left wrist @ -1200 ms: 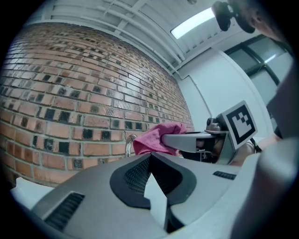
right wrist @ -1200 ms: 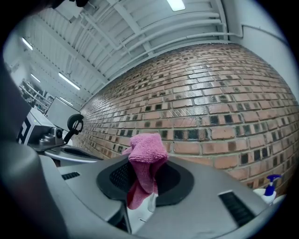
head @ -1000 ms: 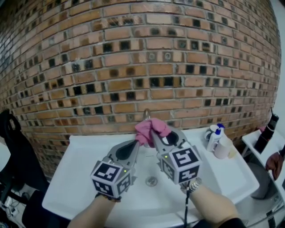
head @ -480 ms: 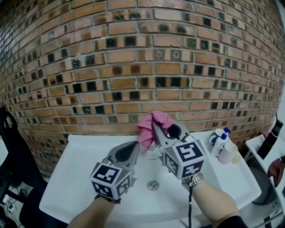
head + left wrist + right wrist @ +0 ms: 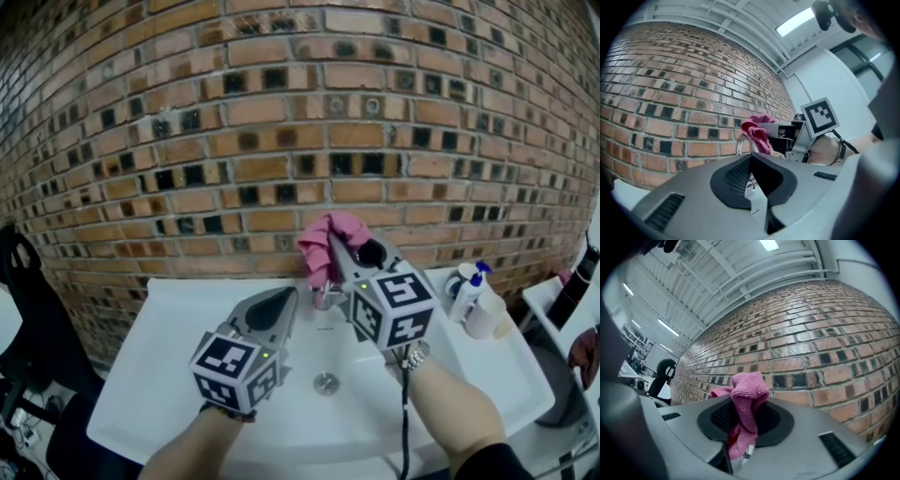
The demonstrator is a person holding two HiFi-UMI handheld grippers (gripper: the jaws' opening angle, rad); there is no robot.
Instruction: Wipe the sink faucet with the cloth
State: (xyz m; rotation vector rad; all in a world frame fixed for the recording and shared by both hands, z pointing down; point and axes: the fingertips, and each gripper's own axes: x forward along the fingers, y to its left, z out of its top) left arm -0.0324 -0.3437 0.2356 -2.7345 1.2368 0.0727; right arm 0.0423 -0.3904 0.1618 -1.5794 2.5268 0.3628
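- Cloth bunched between the right gripper jaws, which pinch it, sticking out past their tips at the faucet top.
- Left gripper jaws pressed together, empty, beside the faucet.

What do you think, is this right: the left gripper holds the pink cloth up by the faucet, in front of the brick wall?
Not the left. The right gripper clamps the pink cloth, as the right gripper view shows; the left gripper is shut and empty. The rest holds: the cloth is up by the faucet, in front of the brick wall.
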